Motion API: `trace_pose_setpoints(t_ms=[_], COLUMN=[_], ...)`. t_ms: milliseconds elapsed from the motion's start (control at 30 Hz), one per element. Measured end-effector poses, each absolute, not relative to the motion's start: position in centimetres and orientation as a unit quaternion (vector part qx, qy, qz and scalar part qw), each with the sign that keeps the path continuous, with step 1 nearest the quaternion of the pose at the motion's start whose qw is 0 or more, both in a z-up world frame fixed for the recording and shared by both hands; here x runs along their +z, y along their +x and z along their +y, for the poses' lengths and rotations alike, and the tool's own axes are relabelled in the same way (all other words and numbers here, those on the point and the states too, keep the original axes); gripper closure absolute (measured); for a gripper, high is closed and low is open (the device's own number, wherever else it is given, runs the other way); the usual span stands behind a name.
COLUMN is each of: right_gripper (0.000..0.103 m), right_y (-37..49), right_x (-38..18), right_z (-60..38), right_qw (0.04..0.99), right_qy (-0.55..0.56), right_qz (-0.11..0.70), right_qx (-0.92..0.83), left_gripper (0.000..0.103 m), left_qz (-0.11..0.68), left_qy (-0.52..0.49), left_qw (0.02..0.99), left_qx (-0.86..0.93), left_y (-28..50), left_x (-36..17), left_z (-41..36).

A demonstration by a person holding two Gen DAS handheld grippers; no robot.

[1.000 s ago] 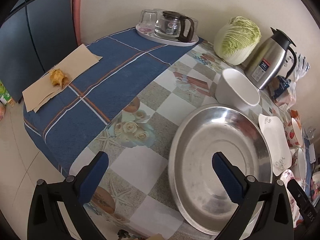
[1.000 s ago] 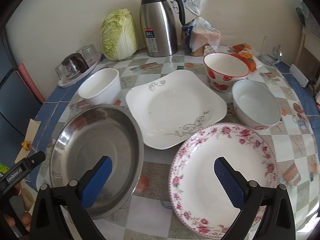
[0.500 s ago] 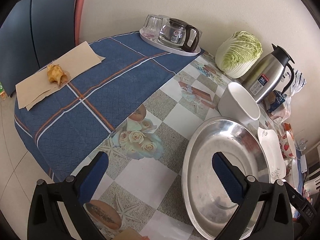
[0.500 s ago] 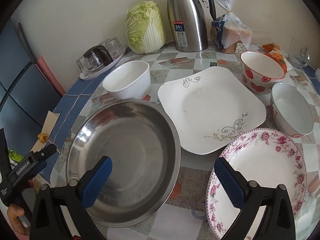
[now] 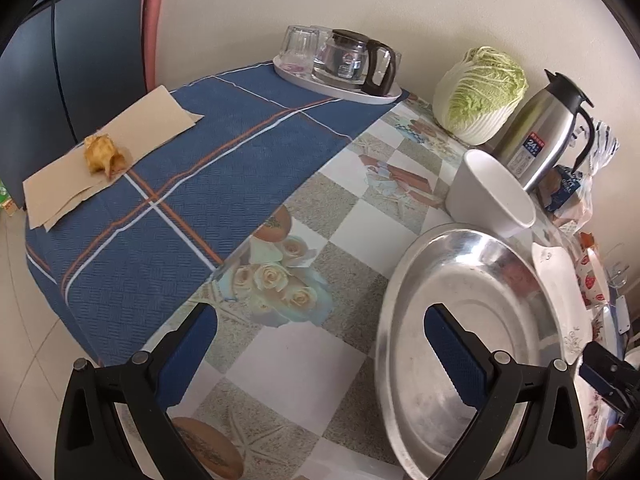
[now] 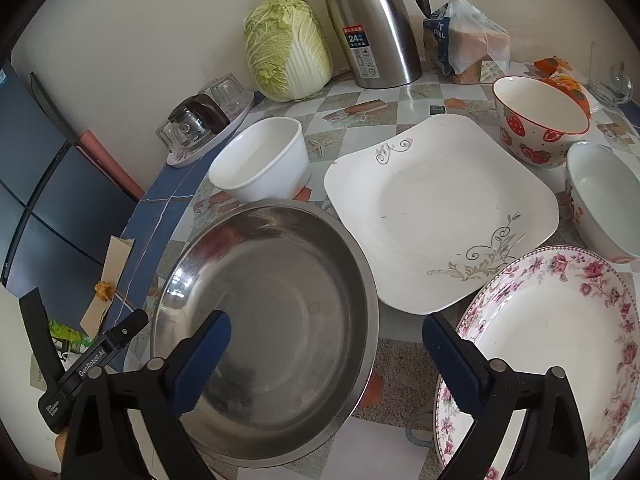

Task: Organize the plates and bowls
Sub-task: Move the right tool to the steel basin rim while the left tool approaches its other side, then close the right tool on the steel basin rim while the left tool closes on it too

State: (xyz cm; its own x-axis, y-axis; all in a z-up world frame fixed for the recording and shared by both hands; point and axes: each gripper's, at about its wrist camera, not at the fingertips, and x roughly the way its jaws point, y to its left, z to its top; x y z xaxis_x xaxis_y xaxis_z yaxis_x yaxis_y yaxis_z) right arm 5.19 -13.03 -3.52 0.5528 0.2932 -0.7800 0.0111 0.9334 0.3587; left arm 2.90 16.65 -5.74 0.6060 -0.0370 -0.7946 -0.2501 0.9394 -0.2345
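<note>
now both grippers' fingers, left and right, spread over steel basin.

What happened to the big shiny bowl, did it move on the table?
No. The steel bowl still sits right in front of the white bowl, with the square plate beside it; only the view shifted.

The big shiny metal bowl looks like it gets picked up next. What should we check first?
1. Steel basin empty inside: ok.
2. Left gripper open, one finger over the basin's near rim: ok.
3. Right gripper open, jaws just closing a little, basin's rim between them, not yet pinched: ok.
4. White bowl apart from the basin: cannot tell.
5. Square plate clear of the basin's rim: cannot tell.
</note>
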Motion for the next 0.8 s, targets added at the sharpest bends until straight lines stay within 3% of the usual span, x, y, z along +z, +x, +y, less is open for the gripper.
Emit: trace_pose_setpoints(t_ms=[67, 200, 267, 367, 667, 800], right_gripper=[0.024, 0.037, 0.052, 0.067, 0.089, 0.092], right_y=[5.2, 5.2, 5.3, 5.3, 5.7, 6.1], right_x=[-3.6, -3.8, -4.2, -5.0, -6.3, -7.1], right_z=[-13.4, -13.7, -13.9, -14.4, -14.8, -15.2], right_qw=[0.863, 0.861, 0.856, 0.846, 0.837, 0.83], right_qy=[0.174, 0.184, 0.195, 0.211, 0.211, 0.22], right_qz=[0.467, 0.467, 0.472, 0.484, 0.501, 0.51], right_qx=[0.08, 0.08, 0.078, 0.071, 0.058, 0.055], left_gripper=[0.0, 0.0, 0.0, 0.0, 0.001, 0.001], left_qz=[0.444, 0.457, 0.469, 0.471, 0.501, 0.516], left_qy=[-0.159, -0.142, -0.144, -0.153, -0.156, -0.133], left_qw=[0.88, 0.877, 0.871, 0.869, 0.851, 0.846], left_qx=[0.05, 0.03, 0.02, 0.004, 0.01, 0.023], left_y=[3.1, 3.4, 3.5, 3.6, 4.8, 5.4], left_x=[-5.8, -6.2, -6.4, -6.6, -7.7, -8.2], left_z=[16.3, 15.4, 15.1, 14.9, 14.7, 14.0])
